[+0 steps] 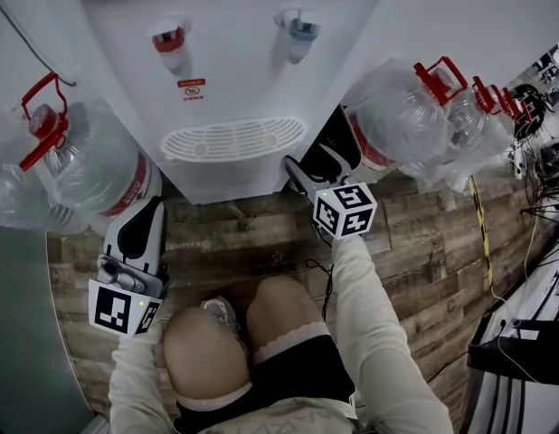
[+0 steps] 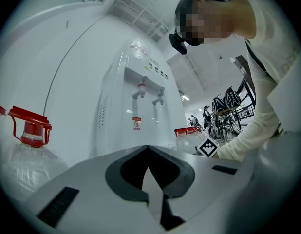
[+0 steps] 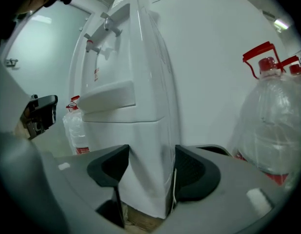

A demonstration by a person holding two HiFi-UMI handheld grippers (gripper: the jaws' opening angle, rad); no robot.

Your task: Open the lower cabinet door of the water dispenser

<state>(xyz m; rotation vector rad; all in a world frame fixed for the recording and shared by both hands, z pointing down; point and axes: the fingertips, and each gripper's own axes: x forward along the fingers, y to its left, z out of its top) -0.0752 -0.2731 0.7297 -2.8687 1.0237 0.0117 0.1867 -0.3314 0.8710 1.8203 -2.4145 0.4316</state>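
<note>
The white water dispenser [image 1: 234,80] stands against the wall, with a red tap [image 1: 169,43] and a blue tap [image 1: 299,30] above its drip grille [image 1: 232,138]. From above, the body hides the lower cabinet door. In the right gripper view the door [image 3: 141,145] fills the lower front face. My right gripper [image 3: 151,152] is open, and the cabinet's front right corner sits between its jaws. It is low at the dispenser's right side [image 1: 295,168]. My left gripper [image 1: 146,208] hangs low at the front left, apart from the dispenser. Its jaws [image 2: 148,149] are shut on nothing.
Large clear water bottles with red handles stand on both sides: one at the left [image 1: 90,165], several at the right [image 1: 397,116]. The floor is wood plank [image 1: 252,233]. The person's knees [image 1: 243,333] are just in front of the dispenser. Cables and dark equipment [image 1: 533,188] crowd the far right.
</note>
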